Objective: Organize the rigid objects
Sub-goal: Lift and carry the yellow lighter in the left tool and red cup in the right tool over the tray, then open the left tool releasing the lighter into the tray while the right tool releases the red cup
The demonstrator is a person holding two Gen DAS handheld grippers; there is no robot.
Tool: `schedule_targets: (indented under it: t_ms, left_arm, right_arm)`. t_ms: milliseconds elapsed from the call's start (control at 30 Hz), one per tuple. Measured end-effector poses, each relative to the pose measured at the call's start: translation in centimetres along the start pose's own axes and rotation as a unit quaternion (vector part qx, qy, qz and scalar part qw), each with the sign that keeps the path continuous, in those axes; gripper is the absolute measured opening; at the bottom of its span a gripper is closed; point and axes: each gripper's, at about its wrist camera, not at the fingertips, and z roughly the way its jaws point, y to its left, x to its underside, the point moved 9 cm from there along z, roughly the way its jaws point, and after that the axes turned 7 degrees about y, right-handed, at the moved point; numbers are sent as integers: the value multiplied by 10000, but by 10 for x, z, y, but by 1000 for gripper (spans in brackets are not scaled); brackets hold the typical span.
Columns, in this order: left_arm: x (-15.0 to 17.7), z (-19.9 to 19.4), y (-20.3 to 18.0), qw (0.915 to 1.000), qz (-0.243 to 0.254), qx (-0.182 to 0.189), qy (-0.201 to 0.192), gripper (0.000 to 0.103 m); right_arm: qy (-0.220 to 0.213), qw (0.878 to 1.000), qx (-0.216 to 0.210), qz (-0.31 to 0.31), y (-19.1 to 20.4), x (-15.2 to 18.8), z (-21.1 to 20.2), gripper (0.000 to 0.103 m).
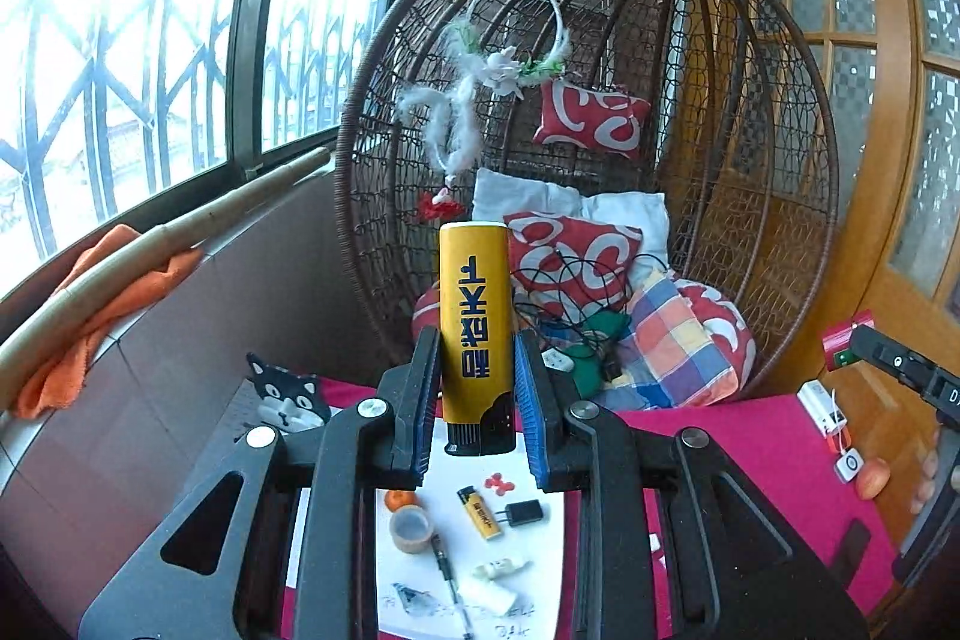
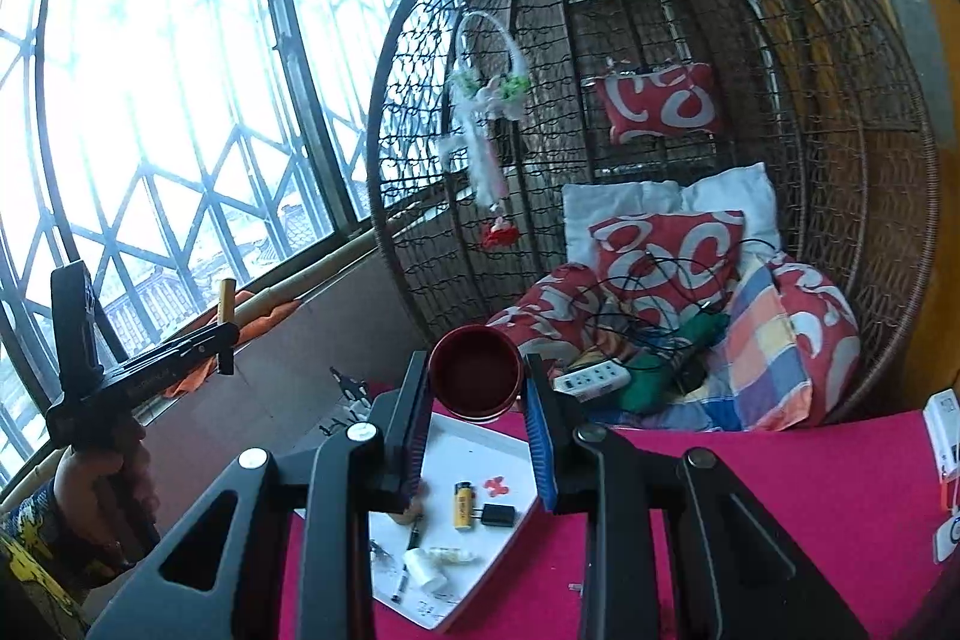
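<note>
Above a tabletop (image 1: 750, 436) covered in magenta cloth, the left gripper (image 1: 478, 388) holds a tall yellow plastic lighter with dark blue lettering (image 1: 477, 322) upright, its fingers (image 1: 426, 388) closed narrowly on the lower body so that the black base pokes out below them and most of the case stands clear above. The right gripper (image 2: 477, 400) carries a round dark-red metal tin (image 2: 476, 373) clamped between its fingers (image 2: 540, 436), the open mouth turned towards the camera; what it contains, if anything, is hard to make out in the shadow.

Below and between both pairs of fingers lies a white rectangular tray (image 2: 516, 454) holding the items yet to be sorted: a second small yellow lighter (image 2: 461, 505), a black plug adapter (image 2: 498, 515), a little red flower-shaped piece (image 2: 495, 486), a roll of tan tape (image 1: 410, 529), a black pen (image 1: 447, 571) and a small white tube (image 1: 501, 570). A brown wicker egg chair (image 1: 780, 160) heaped with red-and-white cushions fills the background.

The step in hand appears to be bringing lighter and tin together, likely dropping the one into the other. To do it well, the tin's mouth should be tipped upward and held steady, the lighter lined up squarely over the opening, and the left fingers eased apart only once its base sits inside the rim, since the grip is low and the lighter could topple.
</note>
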Motion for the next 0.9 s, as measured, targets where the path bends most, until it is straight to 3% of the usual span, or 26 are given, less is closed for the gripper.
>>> schedule_targets:
  t_ms: [600, 800, 900]
  left_arm:
    - [9, 28, 47, 9985, 182, 273, 429, 23]
    - [27, 81, 46, 9912, 484, 600, 1074, 24]
    - [54, 128, 43, 9802, 564, 805, 1716, 23]
  right_arm:
    - [382, 9992, -7, 87, 50, 13, 60, 28]
    - [884, 9960, 58, 122, 61, 38, 115, 28]
    - [1300, 9912, 133, 188, 60, 62, 153, 28]
